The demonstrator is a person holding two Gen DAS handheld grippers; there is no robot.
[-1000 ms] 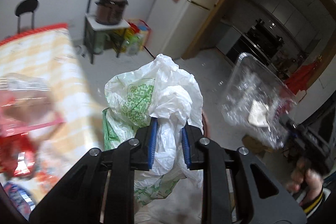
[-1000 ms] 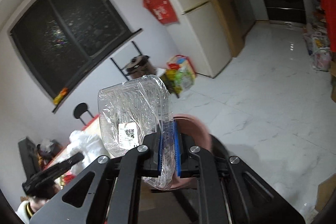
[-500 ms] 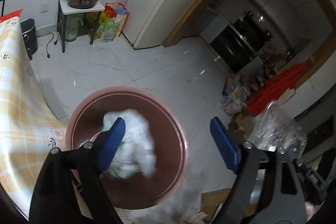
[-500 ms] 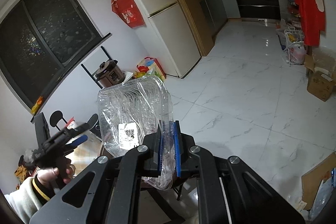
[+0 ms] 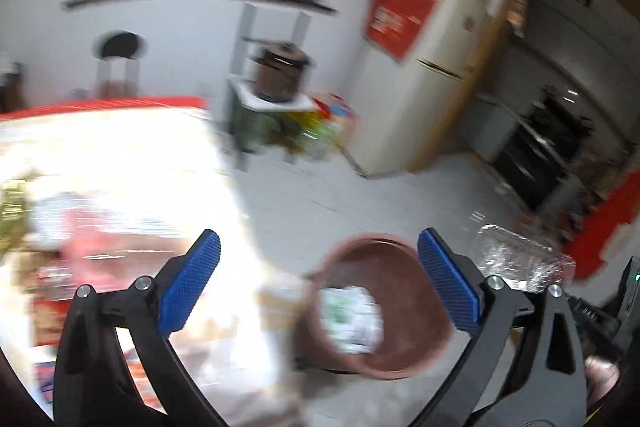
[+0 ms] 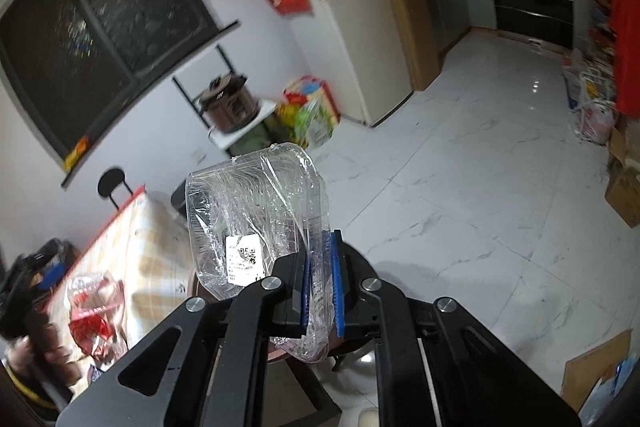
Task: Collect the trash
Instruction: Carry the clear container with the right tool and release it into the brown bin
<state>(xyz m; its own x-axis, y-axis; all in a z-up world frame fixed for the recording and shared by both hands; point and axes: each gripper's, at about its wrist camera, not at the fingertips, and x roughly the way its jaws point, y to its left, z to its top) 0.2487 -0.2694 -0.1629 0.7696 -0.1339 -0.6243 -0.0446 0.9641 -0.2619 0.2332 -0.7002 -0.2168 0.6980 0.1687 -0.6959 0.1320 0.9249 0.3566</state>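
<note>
A white-and-green plastic bag (image 5: 348, 319) lies inside the brown-pink basin (image 5: 400, 359) beside the table. My left gripper (image 5: 318, 247) hangs above and to the left of it. Its jaws are opening wide with nothing between them, and this view is blurred. My right gripper (image 6: 322, 255) is shut on the edge of a clear plastic food container (image 6: 256, 211) with a white label, held over the basin (image 6: 280, 353). The container (image 5: 520, 263) also shows at the right of the left wrist view. Red wrappers (image 6: 90, 323) lie on the yellow checked table (image 6: 148, 251).
A cream fridge (image 6: 360, 39) stands against the far wall. A brown cooker (image 6: 226, 103) sits on a small stand, with colourful bags (image 6: 308, 115) beside it. Cardboard boxes (image 6: 624, 191) line the right of the white tiled floor (image 6: 480, 167). A black stool (image 5: 120, 47) stands behind the table.
My left gripper let go of the white bag, which dropped into the basin, and its jaws spread wide. It then swung up towards the table. The right gripper kept its hold on the container.
</note>
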